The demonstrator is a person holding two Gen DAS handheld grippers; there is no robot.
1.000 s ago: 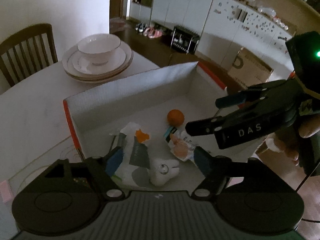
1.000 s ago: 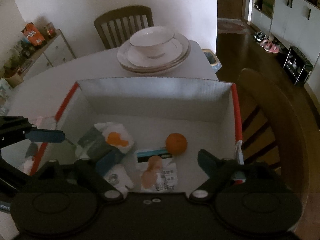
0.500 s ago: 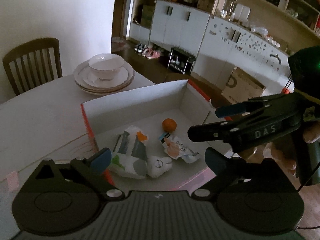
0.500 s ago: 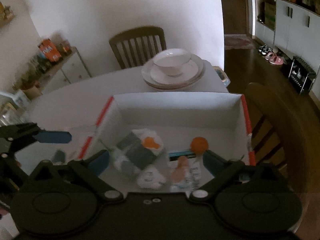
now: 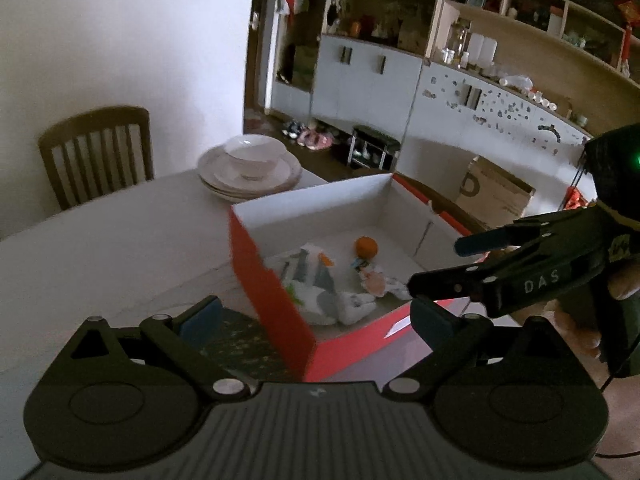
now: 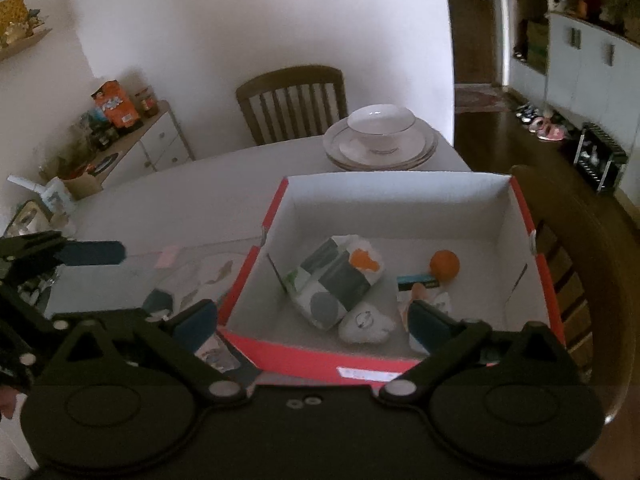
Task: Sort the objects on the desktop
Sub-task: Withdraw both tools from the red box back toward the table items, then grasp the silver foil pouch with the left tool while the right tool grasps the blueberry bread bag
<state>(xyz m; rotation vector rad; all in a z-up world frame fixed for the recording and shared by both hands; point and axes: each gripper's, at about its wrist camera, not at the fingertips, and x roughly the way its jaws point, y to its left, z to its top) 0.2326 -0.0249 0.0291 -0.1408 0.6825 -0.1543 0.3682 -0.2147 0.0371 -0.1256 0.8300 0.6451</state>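
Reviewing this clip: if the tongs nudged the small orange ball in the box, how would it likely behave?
The orange ball looks round and smooth, so it would probably roll. It lies free on the flat floor of the box, whose walls would likely stop it. Being small, it seems light.

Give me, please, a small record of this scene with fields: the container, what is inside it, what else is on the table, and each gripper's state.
container: red box, white inside, open top
inside: orange ball, patterned pouch, white tooth-shaped toy, printed packet
table: white table with stacked plates and bowl on top
left gripper: open, empty
right gripper: open, empty
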